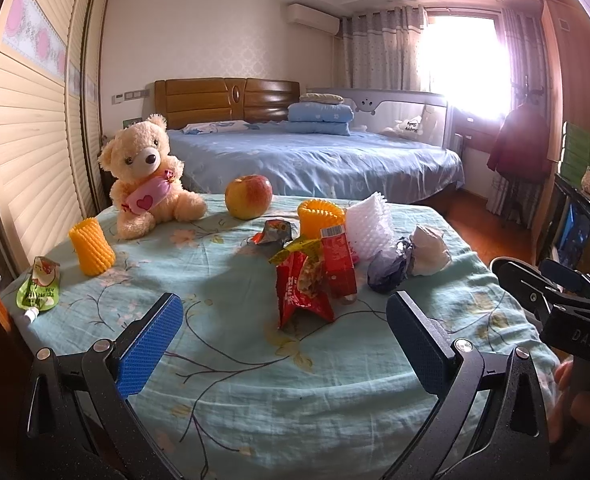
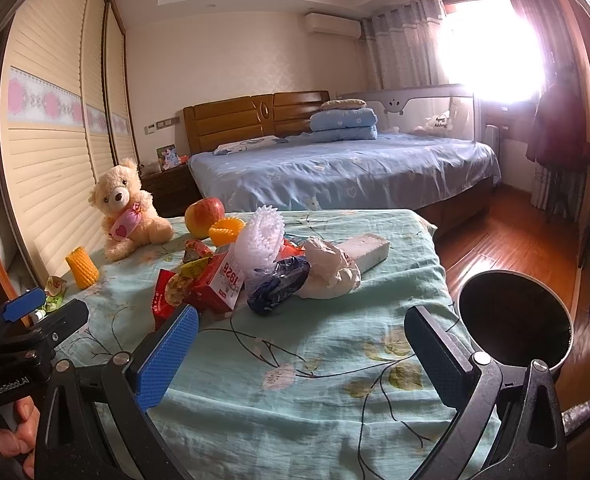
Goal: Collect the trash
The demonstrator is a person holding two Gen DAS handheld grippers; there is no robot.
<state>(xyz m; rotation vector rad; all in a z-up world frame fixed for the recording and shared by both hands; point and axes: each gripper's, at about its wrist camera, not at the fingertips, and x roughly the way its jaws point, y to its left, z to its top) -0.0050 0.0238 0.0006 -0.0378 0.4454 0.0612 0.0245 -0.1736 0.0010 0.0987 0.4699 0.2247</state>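
1. Left wrist view: the left gripper (image 1: pixel 285 320) hovers low over the floral cloth (image 1: pixel 255 380), jaws wide and empty. The red snack wrapper (image 1: pixel 301 292) stands crumpled just ahead, between the blue pads. Touching it from behind are a red carton (image 1: pixel 337 260), a dark purple wrapper (image 1: pixel 389 270) and a crumpled white bag (image 1: pixel 431 252). A white foam net (image 1: pixel 369 224) and a yellow foam net (image 1: pixel 319 214) sit further back.

2. Same view, off to the left: a second yellow foam sleeve (image 1: pixel 91 250) and a green drink pouch (image 1: pixel 39 290) lie well apart from the pile. The teddy bear (image 1: pixel 149 176) and apple (image 1: pixel 249 196) are not trash.

3. Right wrist view: the right gripper (image 2: pixel 301 350) also has its jaws wide with nothing held, near the front of the cloth. The dark bin (image 2: pixel 515 320) stands just beside the table's right edge, its mouth open.

4. Risks, as I judge them: the pile is tangled, so closing on the red snack wrapper may drag the carton along or scatter pieces; thin film may slip from the pads; pads pressed too low could pinch the cloth; the far pouch is easy to miss; the apple could be nudged and roll
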